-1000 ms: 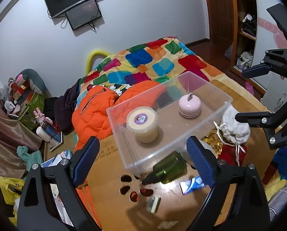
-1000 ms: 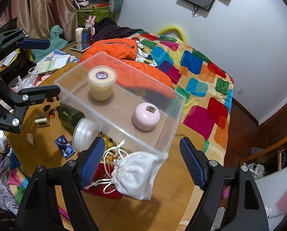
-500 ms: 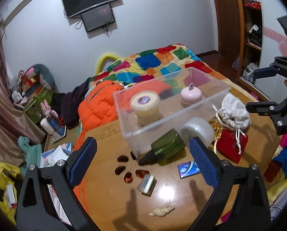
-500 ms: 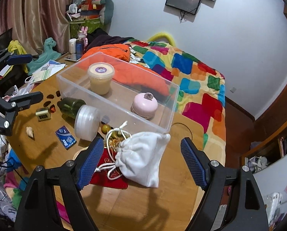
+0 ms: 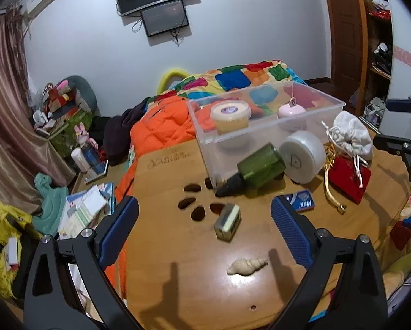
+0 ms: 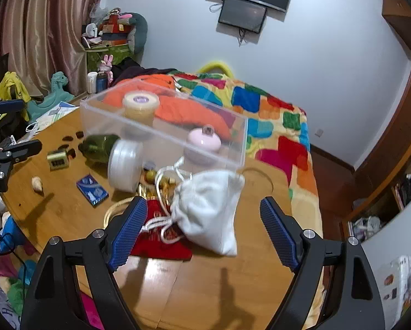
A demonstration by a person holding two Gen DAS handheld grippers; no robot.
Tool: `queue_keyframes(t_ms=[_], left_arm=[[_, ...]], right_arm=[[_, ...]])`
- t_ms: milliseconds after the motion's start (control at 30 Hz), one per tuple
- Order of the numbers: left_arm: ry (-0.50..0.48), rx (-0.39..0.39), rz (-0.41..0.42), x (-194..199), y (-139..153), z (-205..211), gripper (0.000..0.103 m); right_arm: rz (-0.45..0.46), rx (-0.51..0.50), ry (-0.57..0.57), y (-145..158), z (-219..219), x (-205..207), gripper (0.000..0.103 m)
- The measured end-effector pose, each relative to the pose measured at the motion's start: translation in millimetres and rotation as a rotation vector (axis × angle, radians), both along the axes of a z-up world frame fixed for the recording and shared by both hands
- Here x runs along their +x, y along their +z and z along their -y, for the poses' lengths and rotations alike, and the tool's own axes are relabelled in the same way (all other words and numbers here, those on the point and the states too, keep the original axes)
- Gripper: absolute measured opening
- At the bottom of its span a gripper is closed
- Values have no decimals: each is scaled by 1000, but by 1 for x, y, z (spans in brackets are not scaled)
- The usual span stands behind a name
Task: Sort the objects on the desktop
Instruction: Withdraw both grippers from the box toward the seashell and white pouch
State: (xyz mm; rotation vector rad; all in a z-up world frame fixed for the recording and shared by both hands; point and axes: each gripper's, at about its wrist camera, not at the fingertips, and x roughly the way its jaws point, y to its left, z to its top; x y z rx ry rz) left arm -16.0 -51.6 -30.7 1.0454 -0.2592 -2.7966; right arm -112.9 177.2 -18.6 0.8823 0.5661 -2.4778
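A clear plastic box [image 5: 310, 126] [image 6: 233, 151] on the wooden table [image 5: 177, 261] holds a cream tub [image 5: 230, 114] [image 6: 140, 104] and a pink round case [image 5: 292, 110] [image 6: 204, 140]. Beside it lie a green bottle [image 5: 260, 166] [image 6: 99, 145], a white round jar [image 5: 301, 159] [image 6: 124, 165], a white drawstring bag [image 5: 348, 134] [image 6: 208, 209], a red pouch [image 5: 348, 178] [image 6: 155, 242], a blue packet [image 5: 300, 202] [image 6: 92, 189], a small clock [image 5: 227, 221] [image 6: 57, 159] and a shell [image 5: 246, 265] [image 6: 37, 184]. My left gripper [image 5: 204, 232] is open above the clock. My right gripper [image 6: 202, 231] is open above the white bag.
A gold chain [image 5: 330, 192] lies by the red pouch. The table has paw-shaped cut-outs [image 5: 194, 203]. Behind the table stand a bed with a colourful quilt [image 6: 274, 126] and an orange jacket [image 5: 161, 126]. Papers and toys clutter the floor at left [image 5: 81, 209].
Both grippers have pulled back and risen away from the box, so more of the table shows. Both stay open and empty. The objects have not moved.
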Motion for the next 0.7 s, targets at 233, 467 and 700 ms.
queue_keyframes(t_ms=[233,467,700], left_arm=[[34,58,2,15,-22,2,98],[62,90,28,20,-42,2,98],[73,87,15,20,-51,-4,98]], right_arm=[[44,-39,-75,-16,-17,0,82],[78,-63,-73,-28,-15,6,82],[133,-87,-105,-39,-21,-12,82]])
